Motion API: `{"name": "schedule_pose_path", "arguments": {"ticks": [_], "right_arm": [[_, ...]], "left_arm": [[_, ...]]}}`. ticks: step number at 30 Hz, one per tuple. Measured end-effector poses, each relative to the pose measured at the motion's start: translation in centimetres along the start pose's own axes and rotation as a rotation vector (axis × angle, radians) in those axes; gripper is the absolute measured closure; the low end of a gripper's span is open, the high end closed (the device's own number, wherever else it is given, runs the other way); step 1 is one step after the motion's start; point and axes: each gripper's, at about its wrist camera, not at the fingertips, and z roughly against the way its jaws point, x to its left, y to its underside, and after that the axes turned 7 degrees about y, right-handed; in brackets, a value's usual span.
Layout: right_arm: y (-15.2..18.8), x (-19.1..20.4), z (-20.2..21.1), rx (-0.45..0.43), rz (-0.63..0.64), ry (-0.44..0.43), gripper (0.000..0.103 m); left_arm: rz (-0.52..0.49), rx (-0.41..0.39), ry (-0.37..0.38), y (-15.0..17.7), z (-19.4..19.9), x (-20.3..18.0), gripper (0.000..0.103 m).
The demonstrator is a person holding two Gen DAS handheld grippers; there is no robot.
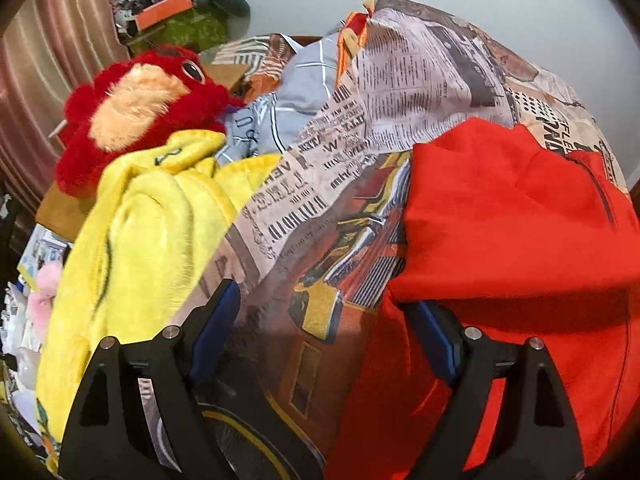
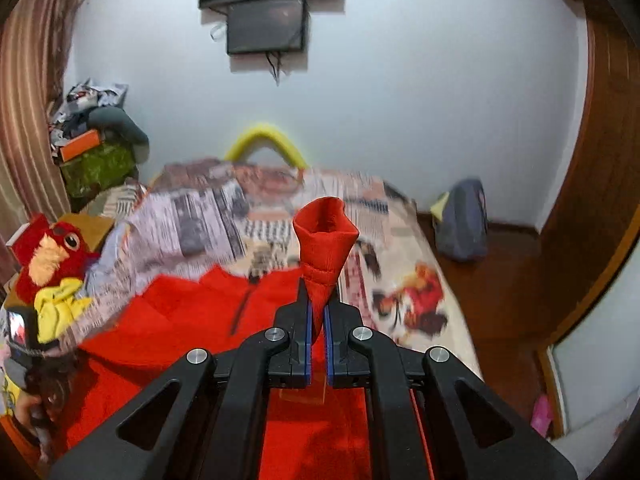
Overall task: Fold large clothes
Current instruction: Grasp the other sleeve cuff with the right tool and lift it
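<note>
A large red garment [image 1: 516, 216] lies on a bed with a newspaper-print cover [image 1: 400, 88]. In the left wrist view my left gripper [image 1: 324, 300] is open, its right finger [image 1: 436, 340] at the garment's left edge and its left finger [image 1: 212, 328] over the bedcover. In the right wrist view my right gripper [image 2: 317, 312] is shut on the red garment's sleeve cuff [image 2: 325, 236], which sticks up above the jaws. The rest of the garment [image 2: 180, 320] is spread below on the bed.
A yellow fleece blanket [image 1: 136, 240] and a red plush toy [image 1: 136, 108] lie at the bed's left. A cluttered pile [image 2: 92, 136] stands by the curtain. A grey backpack [image 2: 464, 220] sits on the wooden floor at the right. A dark screen [image 2: 266, 28] hangs on the wall.
</note>
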Motion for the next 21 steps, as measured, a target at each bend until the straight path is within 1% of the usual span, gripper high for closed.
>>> {"name": "schedule_pose_path", "arguments": {"ticks": [2,3,7,11,15,21], "right_arm": [[1.2,-0.7,-1.0,0.041,-0.018,-0.007,0.099],[2.2,-1.0,-1.9,0.071,-0.031,-0.012,0.099],[5.2,-3.2,-2.8,0.144,-0.08,-0.025,0.099],[8.5,-4.6,-3.8,0.234,-0.111,-0.039,0.099],[11.4,-5.2,-4.2,0.307,-0.119,-0.042,0.099],[15.2,-5.5,-4.0,0.414,-0.131,-0.072,0.098]], "left_arm": [[-0.004,0.007,-0.007,0.1,0.1,-0.1,0.019],[-0.005,0.011,-0.006,0.1,-0.1,0.0,0.019],[-0.029,0.025,-0.017,0.8,-0.3,0.1,0.019],[-0.049,0.072,-0.004,1.5,-1.0,0.0,0.019],[-0.069,0.115,-0.002,2.1,-1.5,-0.2,0.019],[-0.106,0.135,-0.032,3.0,-0.7,-0.2,0.019]]}}
